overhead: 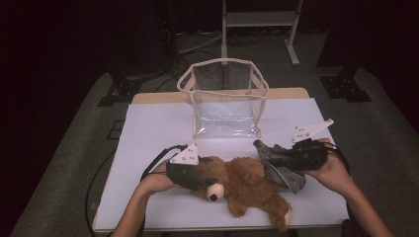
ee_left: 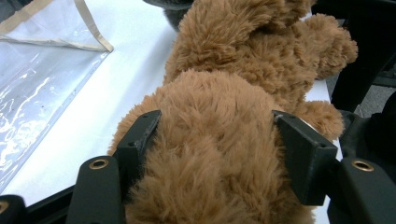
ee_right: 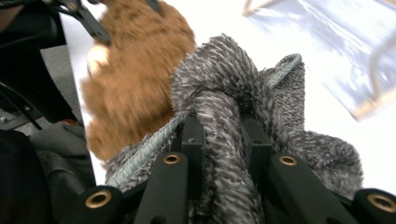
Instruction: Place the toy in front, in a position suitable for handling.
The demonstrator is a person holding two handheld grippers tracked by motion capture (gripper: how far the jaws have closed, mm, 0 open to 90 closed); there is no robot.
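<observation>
Lying on the white counter [overhead: 148,128], the brown teddy bear [overhead: 247,185] is near the front edge, with a clear plastic bag [overhead: 225,98] standing behind it. The left claw [overhead: 190,173] pinches the bear's furry body between its two jaws. The right claw [overhead: 276,155] is pressed tight on a fold of grey fluffy cloth [overhead: 284,170], which touches the bear's side.
</observation>
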